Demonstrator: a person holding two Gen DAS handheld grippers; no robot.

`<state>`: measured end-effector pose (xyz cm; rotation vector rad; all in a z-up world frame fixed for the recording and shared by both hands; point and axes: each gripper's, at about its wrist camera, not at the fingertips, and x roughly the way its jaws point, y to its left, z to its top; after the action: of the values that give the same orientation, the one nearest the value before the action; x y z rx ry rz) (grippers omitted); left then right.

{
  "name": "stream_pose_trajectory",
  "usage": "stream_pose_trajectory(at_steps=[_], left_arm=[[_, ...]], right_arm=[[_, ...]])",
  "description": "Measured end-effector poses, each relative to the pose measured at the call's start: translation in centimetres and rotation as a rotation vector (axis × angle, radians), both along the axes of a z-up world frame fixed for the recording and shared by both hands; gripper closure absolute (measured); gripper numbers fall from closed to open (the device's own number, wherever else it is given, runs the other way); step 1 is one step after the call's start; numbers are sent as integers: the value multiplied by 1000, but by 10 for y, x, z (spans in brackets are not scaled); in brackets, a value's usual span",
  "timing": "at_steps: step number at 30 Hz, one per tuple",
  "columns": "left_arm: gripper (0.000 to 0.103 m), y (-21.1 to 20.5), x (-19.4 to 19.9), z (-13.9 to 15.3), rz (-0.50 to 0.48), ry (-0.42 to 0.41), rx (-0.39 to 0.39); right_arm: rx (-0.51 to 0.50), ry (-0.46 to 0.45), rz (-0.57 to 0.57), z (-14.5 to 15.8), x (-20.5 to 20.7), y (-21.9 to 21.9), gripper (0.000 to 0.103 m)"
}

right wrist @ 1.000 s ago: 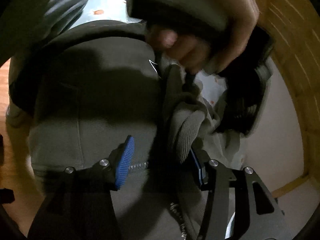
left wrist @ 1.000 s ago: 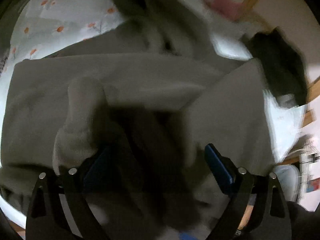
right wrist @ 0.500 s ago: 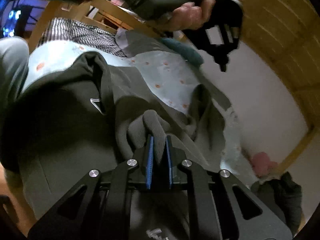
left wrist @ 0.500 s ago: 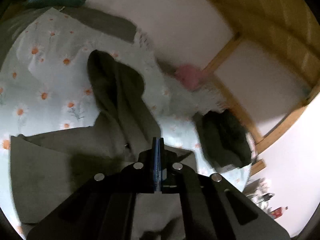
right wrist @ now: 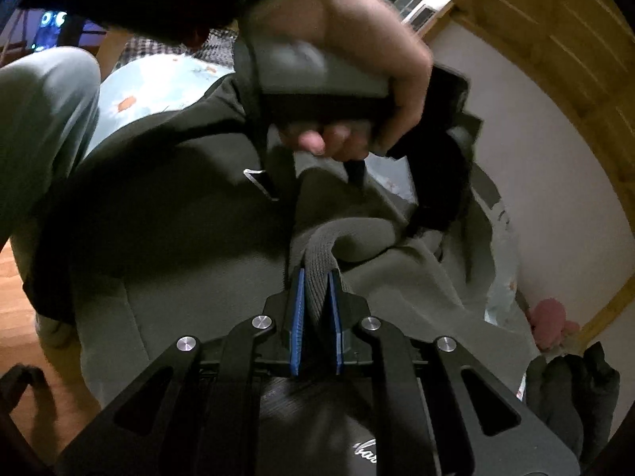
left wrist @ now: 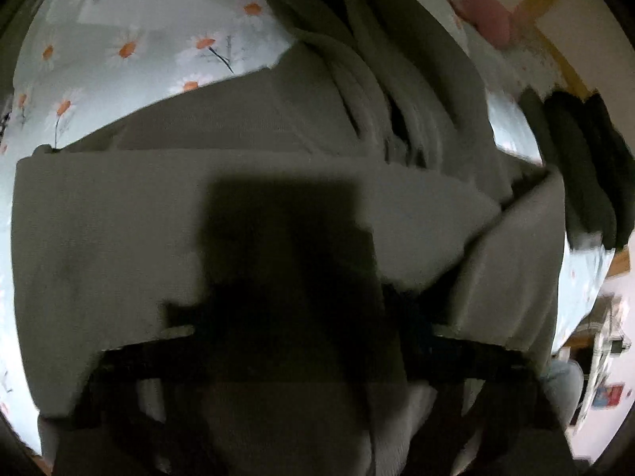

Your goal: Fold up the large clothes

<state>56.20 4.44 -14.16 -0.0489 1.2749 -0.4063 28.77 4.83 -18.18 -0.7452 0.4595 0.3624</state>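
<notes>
A large grey-green sweatshirt [left wrist: 278, 198] lies partly folded on a daisy-print sheet [left wrist: 139, 39]. My left gripper [left wrist: 305, 317] hovers close over the folded body, dark in its own shadow. Its jaws are opening, with cloth below them, and the pads do not seem to press on it. In the right wrist view my right gripper [right wrist: 317, 317] is shut on a ribbed cuff [right wrist: 317, 261] of the sweatshirt [right wrist: 158, 238], which it holds up a little. Just beyond, a person's hand [right wrist: 357, 59] grips the left gripper's handle.
A dark garment [left wrist: 575, 178] lies bunched at the sheet's right edge, also the dark garment [right wrist: 575, 396] in the right wrist view. A pink soft thing [right wrist: 549, 321] sits by the wooden bed frame [right wrist: 555, 20]. A person's leg [right wrist: 39, 119] and wood floor [right wrist: 12, 277] are at the left.
The left gripper went from wide open to shut, swung up and away, then came back low over the sweatshirt with jaws parted. The right gripper closed on the ribbed cuff and keeps it.
</notes>
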Motion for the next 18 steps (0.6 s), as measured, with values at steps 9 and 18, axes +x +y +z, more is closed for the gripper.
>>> stream_pose_trajectory(at_steps=[9,18], left_arm=[[88,19,32,67,45,-71,-527],[88,115,-2,122,243,-336,-583]], right_arm=[[37,-162,-115,28,26,-14,92],[90,-203,-75,40,64,-5,92]])
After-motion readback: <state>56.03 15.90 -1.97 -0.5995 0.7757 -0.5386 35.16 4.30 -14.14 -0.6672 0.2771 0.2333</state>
